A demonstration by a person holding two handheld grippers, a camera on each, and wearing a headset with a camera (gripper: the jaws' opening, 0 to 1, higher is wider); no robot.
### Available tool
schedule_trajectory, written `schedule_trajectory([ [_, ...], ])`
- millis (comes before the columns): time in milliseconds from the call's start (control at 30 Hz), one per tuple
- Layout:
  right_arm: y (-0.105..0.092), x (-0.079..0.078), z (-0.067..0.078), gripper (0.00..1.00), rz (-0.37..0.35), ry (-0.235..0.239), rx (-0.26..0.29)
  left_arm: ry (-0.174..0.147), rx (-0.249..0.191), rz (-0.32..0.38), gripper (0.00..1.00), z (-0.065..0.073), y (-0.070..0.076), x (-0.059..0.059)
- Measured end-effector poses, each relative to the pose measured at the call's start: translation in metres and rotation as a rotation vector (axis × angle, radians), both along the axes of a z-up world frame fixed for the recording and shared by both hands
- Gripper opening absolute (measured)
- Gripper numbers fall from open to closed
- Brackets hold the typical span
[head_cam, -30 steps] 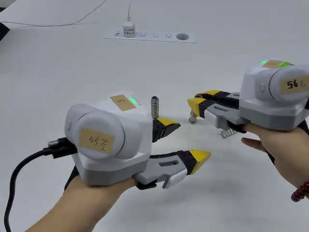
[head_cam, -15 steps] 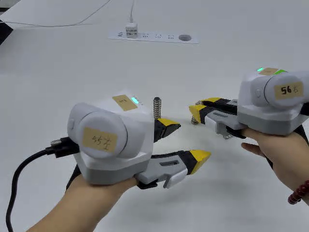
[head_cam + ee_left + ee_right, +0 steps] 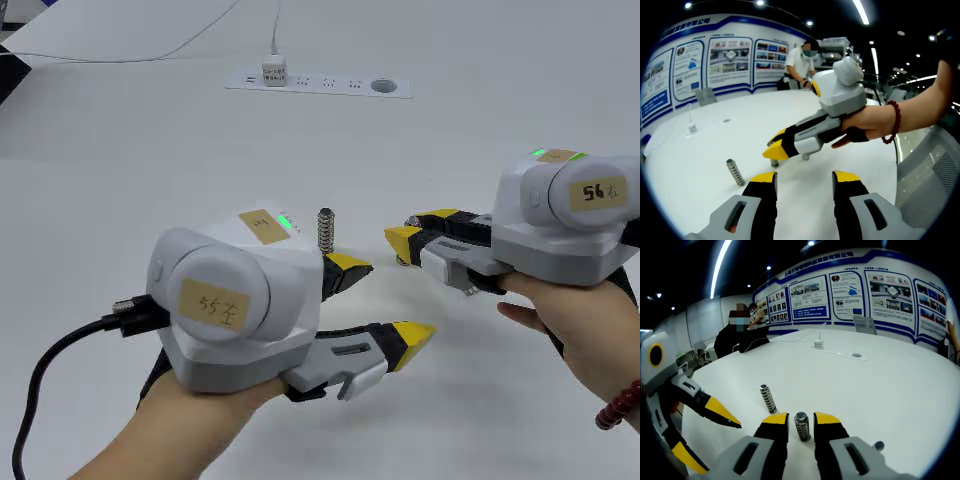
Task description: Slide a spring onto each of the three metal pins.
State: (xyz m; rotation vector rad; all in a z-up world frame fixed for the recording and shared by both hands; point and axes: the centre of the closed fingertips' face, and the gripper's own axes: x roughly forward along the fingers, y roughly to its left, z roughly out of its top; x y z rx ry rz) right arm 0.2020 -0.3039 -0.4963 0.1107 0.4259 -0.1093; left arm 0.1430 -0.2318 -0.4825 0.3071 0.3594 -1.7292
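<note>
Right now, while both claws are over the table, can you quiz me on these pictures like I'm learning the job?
1. True or false: the left claw has its jaws spread wide apart.
2. In the right gripper view, what stands between the jaws of the right claw? A: a coiled spring. B: a ball. C: a cup.
3. How many upright springs show on the table in the right gripper view?

Key: 1 true. 2 A. 3 two: the one between the jaws and a second spring to its left.
</note>
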Motion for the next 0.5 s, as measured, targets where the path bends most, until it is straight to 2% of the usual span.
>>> schedule_trajectory([
  [367, 0.000, -0.012, 0.025, 0.30, 0.001, -0.036, -0.016, -0.004, -0.017, -0.001, 0.47, 0.002, -0.002, -0.002],
  [500, -0.003, -0.021, 0.033, 0.33, -0.009, -0.048, 0.001, -0.016, -0.047, -0.010, 0.48, 0.009, -0.003, -0.008],
])
